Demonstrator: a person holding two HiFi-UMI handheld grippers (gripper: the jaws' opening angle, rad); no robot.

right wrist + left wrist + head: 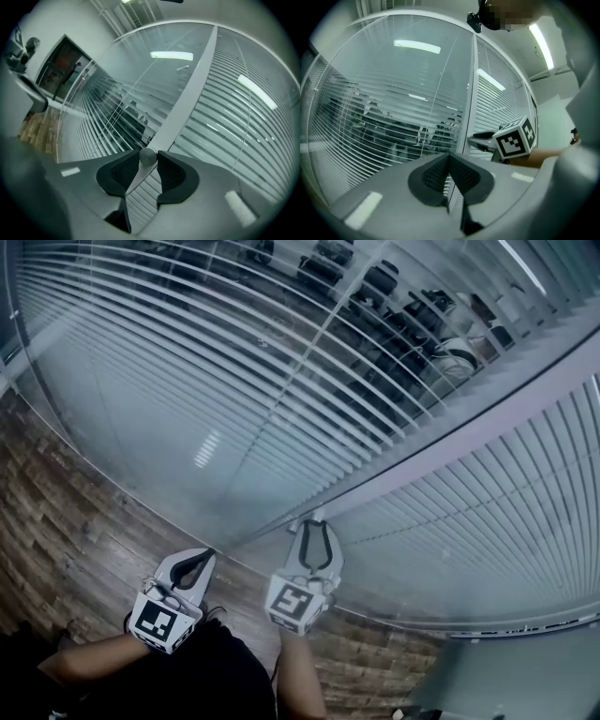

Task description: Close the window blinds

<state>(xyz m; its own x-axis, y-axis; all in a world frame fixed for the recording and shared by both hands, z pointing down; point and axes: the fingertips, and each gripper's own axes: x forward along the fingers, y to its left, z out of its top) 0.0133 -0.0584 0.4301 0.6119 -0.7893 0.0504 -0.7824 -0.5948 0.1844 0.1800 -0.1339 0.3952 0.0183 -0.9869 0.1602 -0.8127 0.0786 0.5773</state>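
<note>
Pads [125, 172] of the right gripper [149, 160] pinch a small round knob [148, 154] on the grey window post [187, 103], with the blinds [243, 126] behind glass on both sides, see-through on the left and flatter on the right, while the left gripper [450, 158], jaws pressed together on nothing, hangs to its left.

Glossy glass pane [141, 427], smooth metal-looking knob [148, 155]

blinds [234, 381]: 2 | frame post [469, 432]: 1 | knob [148, 156]: 1 | tongs: 2 – left tongs [208, 556], right tongs [314, 523]
</note>
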